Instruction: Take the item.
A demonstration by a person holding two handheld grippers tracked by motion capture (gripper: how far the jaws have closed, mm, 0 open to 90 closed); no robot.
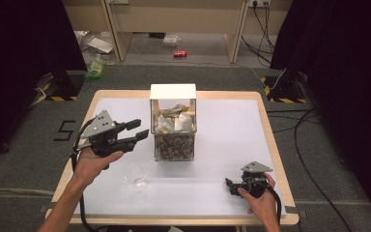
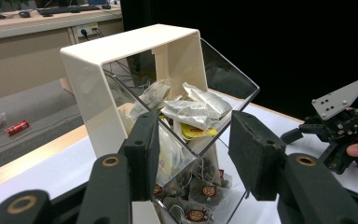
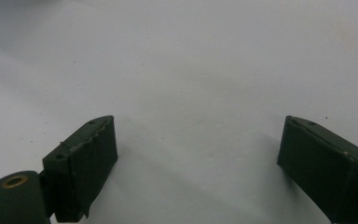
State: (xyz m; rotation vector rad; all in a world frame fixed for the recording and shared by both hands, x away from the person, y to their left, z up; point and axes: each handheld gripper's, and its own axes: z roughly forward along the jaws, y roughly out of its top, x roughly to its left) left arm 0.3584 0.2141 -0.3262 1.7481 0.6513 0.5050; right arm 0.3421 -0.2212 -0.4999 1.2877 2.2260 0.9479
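A clear box [image 1: 174, 126] with a cream top stands at the middle of the table, holding tea bags and silver sachets [image 2: 191, 109]. My left gripper [image 1: 139, 130] hovers just left of the box, pointing at it, jaws open with nothing between them. In the left gripper view the left gripper [image 2: 193, 135] frames the box's slanted clear front [image 2: 223, 77]. A clear glass cup [image 1: 136, 176] stands on the mat in front of the box, near my left hand. My right gripper [image 1: 229, 186] rests low at the front right. The right gripper [image 3: 196, 140] is wide open over bare white surface.
A white mat [image 1: 227, 130] covers the wooden table [image 1: 265, 108]. On the floor beyond lie a red can [image 1: 179, 53], a green bottle [image 1: 95, 67] and cables [image 1: 304, 145]. Black stands with striped tape sit at both far corners.
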